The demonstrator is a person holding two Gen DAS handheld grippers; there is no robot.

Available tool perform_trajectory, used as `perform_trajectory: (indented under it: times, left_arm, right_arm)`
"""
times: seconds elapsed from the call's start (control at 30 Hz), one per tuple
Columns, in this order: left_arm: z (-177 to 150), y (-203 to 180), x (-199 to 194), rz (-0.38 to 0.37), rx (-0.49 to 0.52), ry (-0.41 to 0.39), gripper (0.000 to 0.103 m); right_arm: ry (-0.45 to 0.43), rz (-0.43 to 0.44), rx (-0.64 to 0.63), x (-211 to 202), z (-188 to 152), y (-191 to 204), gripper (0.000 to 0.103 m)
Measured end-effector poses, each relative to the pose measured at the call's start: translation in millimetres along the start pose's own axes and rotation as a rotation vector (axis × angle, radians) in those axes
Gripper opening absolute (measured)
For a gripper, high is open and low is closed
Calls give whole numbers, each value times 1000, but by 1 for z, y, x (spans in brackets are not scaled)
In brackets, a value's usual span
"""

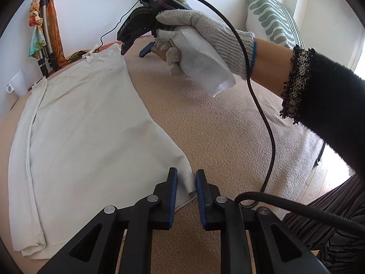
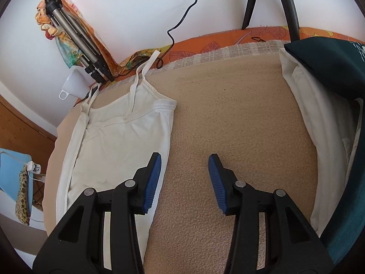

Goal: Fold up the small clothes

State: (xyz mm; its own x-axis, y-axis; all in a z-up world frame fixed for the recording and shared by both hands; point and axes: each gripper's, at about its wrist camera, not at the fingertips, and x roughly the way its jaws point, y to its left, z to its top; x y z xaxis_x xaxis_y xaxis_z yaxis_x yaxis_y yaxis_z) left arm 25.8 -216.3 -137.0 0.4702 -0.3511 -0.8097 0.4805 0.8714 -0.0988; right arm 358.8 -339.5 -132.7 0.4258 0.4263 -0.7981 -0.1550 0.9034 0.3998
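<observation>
A white strappy top [image 1: 86,125] lies flat on the beige blanket [image 1: 216,125], folded lengthwise, straps toward the wall. My left gripper [image 1: 185,178] is open, its jaws a narrow gap apart around the top's near hem corner [image 1: 190,182], not closed on it. My right gripper [image 2: 184,162] is wide open and empty, low over the blanket [image 2: 228,114]; its left finger [image 2: 154,178] overlaps the top's [image 2: 118,141] right edge. In the left wrist view, the right gripper [image 1: 134,45] is held by a gloved hand near the top's far corner.
A folded tripod draped with a coloured scarf [image 2: 75,43] leans on the wall beside a white cup [image 2: 73,84]. A pile of white and dark teal clothes [image 2: 319,91] lies at the right. A striped cushion [image 1: 271,16] and a black cable [image 1: 262,114] are nearby.
</observation>
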Motion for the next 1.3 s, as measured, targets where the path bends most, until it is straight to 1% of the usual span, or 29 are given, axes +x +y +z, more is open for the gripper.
perform_trajectory:
  times: [0.07,0.2,0.3,0.37,0.4,0.43,0.47,0.6,0.73,0.83,0.93,1.1,1.3]
  left_arm:
    - [1,3,0,-6,-17,-6,5]
    - [1,9,-3,-33,-63,-8,2]
    - [0,14,-8,-47,-86,-18,2]
    - [0,17,-13,-55,-97,-29,2]
    - [0,18,-15,-61,-104,-34,2]
    - [0,20,-17,-66,-112,-37,2]
    - [0,22,-19,-73,-122,-41,2]
    - [-1,33,-32,-106,-173,-61,2]
    - [-3,45,-46,-108,-209,-91,2]
    - [-8,59,-54,-117,-257,-98,2]
    - [-14,74,-60,-122,-309,-99,2]
    - [-26,98,-69,-94,-365,-107,2]
    - [-41,123,-71,-53,-418,-90,2]
  right_arm:
    - [-14,28,29,1,5,-4,46]
    - [-33,75,65,6,14,-3,46]
    - [-22,91,59,16,18,3,44]
    - [-15,89,51,22,19,9,30]
    - [-8,86,52,25,19,11,13]
    - [0,85,57,27,20,13,8]
    - [-4,83,58,26,20,16,7]
    - [-26,57,45,19,26,26,5]
    - [-29,53,68,13,32,35,4]
    - [-34,27,44,12,35,48,4]
    - [-36,29,33,12,36,61,4]
    - [-45,28,-7,18,39,88,4]
    - [-26,46,-54,42,37,120,4]
